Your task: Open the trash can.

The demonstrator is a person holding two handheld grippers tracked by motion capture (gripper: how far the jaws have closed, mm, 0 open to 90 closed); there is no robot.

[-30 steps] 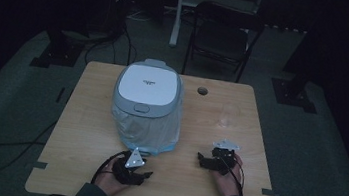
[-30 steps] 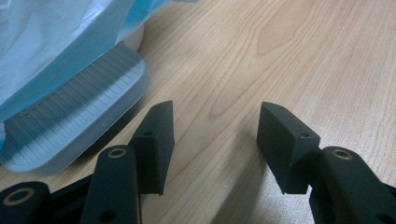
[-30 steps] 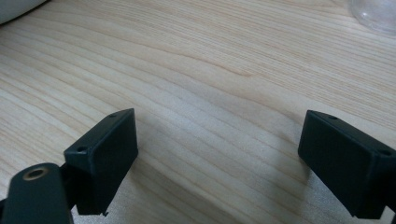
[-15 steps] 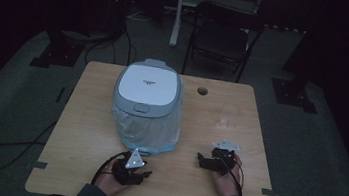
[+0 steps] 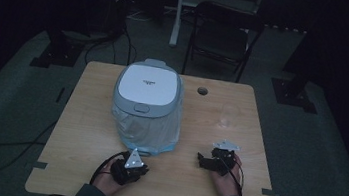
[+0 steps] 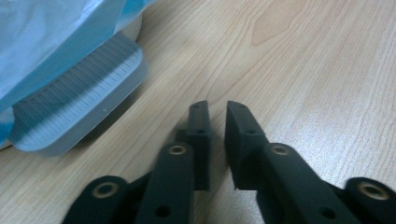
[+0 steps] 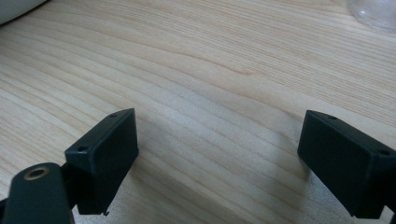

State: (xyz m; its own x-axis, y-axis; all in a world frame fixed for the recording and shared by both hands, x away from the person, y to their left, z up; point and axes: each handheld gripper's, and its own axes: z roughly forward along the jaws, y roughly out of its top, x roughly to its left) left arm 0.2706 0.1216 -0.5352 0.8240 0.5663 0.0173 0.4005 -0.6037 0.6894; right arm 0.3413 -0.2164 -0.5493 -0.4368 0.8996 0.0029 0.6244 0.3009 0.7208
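A white and grey pedal bin (image 5: 148, 92) stands in the middle of the wooden table (image 5: 89, 118), lined with a pale blue bag (image 5: 146, 127). Its ribbed grey foot pedal (image 6: 77, 112) sticks out at the front, just left of my left gripper (image 6: 217, 109). That left gripper (image 5: 142, 169) lies low on the table by the bin's front, its jaws nearly together with nothing between them. My right gripper (image 5: 201, 159) rests to the right of the bin. In its own view the right gripper (image 7: 217, 135) stands wide open over bare wood.
A clear, glassy object (image 5: 225, 117) sits on the table beyond the right gripper, and its edge (image 7: 373, 11) shows in the right gripper view. A cable hole (image 5: 202, 90) is near the far edge. A dark folding chair (image 5: 220, 33) stands behind the table.
The right gripper has drifted very slightly toward the table's front edge. The left gripper and the bin have stayed put.
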